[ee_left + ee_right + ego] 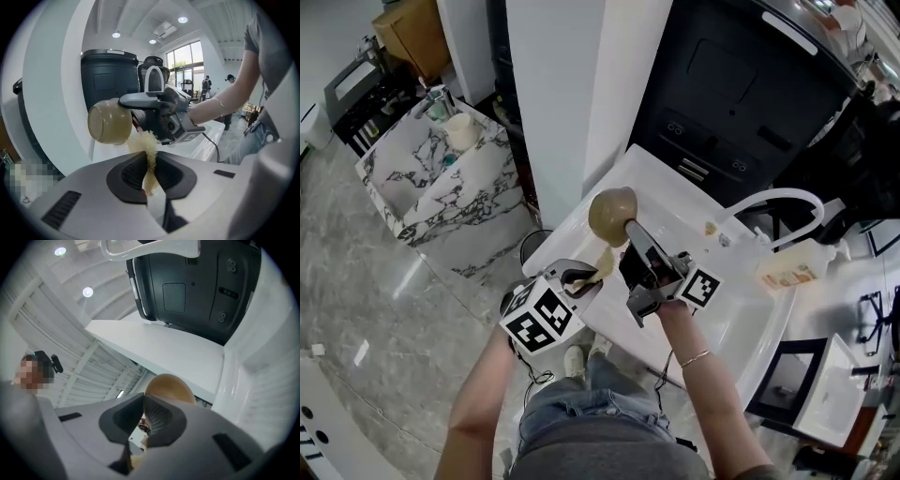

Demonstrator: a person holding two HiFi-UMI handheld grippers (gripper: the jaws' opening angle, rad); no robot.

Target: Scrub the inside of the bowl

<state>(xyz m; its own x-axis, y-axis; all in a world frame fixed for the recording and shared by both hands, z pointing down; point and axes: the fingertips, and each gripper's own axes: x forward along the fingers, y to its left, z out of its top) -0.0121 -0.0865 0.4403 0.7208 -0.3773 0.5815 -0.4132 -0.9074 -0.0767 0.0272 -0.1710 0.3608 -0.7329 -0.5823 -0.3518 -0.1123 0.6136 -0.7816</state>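
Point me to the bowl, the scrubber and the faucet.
bowl (612,214), head view, its tan side.
scrubber (143,140), left gripper view, its fluffy upper end.
faucet (773,194), head view, top of its white arch.

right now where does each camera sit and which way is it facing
Head view: on the person's head, looking down at the sink; both forearms, left gripper and right gripper show.
Left gripper view: on the left gripper, looking along jaws shut on a sponge toward the bowl; the right arm shows.
Right gripper view: on the right gripper, tilted up past the bowl at an appliance; its jaws and a person's head show.
Shared: all three show the bowl.
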